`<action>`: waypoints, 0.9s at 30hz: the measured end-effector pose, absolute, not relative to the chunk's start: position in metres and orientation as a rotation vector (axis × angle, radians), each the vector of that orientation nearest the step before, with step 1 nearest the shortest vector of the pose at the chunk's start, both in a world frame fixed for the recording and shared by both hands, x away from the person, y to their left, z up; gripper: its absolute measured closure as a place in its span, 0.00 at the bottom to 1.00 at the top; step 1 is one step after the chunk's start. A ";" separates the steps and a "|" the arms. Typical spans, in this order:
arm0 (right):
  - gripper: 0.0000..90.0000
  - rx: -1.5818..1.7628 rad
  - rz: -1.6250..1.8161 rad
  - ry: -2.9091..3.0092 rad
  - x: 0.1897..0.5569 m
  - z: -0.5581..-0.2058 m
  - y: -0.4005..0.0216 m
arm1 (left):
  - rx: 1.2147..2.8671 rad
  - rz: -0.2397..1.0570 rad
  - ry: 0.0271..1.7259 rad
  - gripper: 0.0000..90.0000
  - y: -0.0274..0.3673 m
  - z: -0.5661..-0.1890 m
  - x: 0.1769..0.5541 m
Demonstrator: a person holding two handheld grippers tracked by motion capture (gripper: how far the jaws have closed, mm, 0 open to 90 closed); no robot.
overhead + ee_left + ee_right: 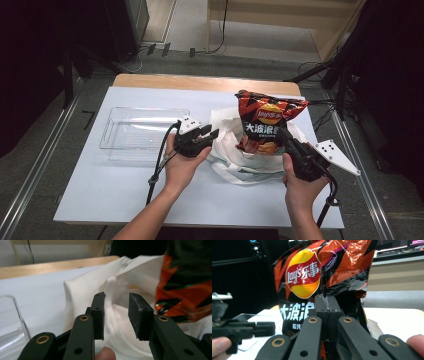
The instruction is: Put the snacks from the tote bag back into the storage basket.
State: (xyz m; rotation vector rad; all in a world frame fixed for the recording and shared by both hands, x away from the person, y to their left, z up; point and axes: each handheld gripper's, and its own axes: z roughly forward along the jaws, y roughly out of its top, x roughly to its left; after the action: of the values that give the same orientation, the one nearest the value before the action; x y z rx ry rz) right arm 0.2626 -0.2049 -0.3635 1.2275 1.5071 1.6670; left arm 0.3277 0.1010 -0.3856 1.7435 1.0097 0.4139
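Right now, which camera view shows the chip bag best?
The high view: the whole chip bag stands in the white cloth bag. The right gripper view shows its logo close, cropped; the left gripper view, a blurred edge.

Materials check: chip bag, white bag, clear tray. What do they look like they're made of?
Chip bag: glossy printed film, likely metallised plastic; it creases sharply and glints, pinched in the right claw.
White bag: matte and soft, probably cloth; it slumps in rounded folds with a snap at the rim. The left claw is open at its mouth.
Tray: clear rigid plastic, apparently; see-through walls with bright edge highlights.
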 end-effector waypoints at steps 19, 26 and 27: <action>1.00 1.210 1.678 1.488 0.255 -0.359 -0.208 | 1.650 0.350 0.794 0.62 0.087 -0.338 0.307; 1.00 1.199 1.691 1.490 0.251 -0.359 -0.209 | 1.653 0.303 0.787 0.52 0.078 -0.337 0.312; 1.00 1.197 1.692 1.493 0.250 -0.359 -0.209 | 1.651 0.294 0.788 0.51 0.077 -0.337 0.312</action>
State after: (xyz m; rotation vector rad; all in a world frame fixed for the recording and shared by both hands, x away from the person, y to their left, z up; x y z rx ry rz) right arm 0.2500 -0.2089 -0.3590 1.1967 1.4927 1.6921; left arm 0.3125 0.0775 -0.3372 1.6509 0.7878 0.2943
